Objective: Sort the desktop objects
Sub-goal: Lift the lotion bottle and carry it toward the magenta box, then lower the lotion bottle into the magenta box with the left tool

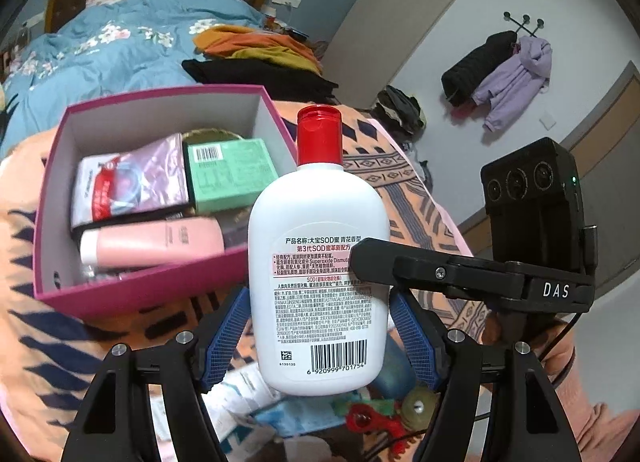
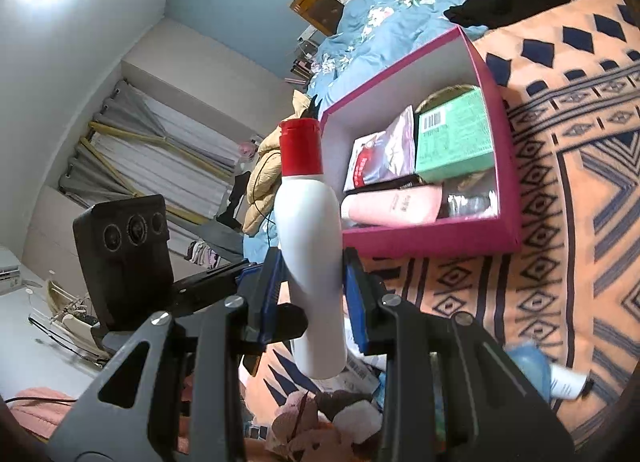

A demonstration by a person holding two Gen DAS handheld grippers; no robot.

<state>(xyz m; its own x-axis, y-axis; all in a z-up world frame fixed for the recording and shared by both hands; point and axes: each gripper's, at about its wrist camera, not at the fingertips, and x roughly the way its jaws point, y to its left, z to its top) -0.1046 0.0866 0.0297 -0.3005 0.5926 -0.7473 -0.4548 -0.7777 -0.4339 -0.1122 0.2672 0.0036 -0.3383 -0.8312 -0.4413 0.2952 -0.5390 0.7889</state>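
Note:
A white lotion bottle (image 1: 320,262) with a red cap (image 1: 319,137) hangs upright above the orange blanket. My left gripper (image 1: 319,296) is shut on its wide sides with blue pads (image 1: 226,336). My right gripper (image 2: 312,262) is shut on the bottle (image 2: 312,229) across its thin faces; one of its black fingers (image 1: 380,262) crosses the label. The left gripper's finger (image 2: 280,324) shows low beside the bottle. Just beyond stands an open magenta box (image 1: 140,296) (image 2: 432,242) holding a pink tube (image 1: 160,240), a green carton (image 1: 232,173) and a sachet (image 1: 132,181).
Under the bottle lies loose clutter: a red item (image 1: 372,418), a blue packet (image 1: 296,414), a paper carton (image 1: 240,386), a blue tube (image 2: 536,366) and a plush toy (image 2: 316,418). A clothes pile (image 1: 260,49) sits behind the box on the patterned blanket (image 2: 560,221).

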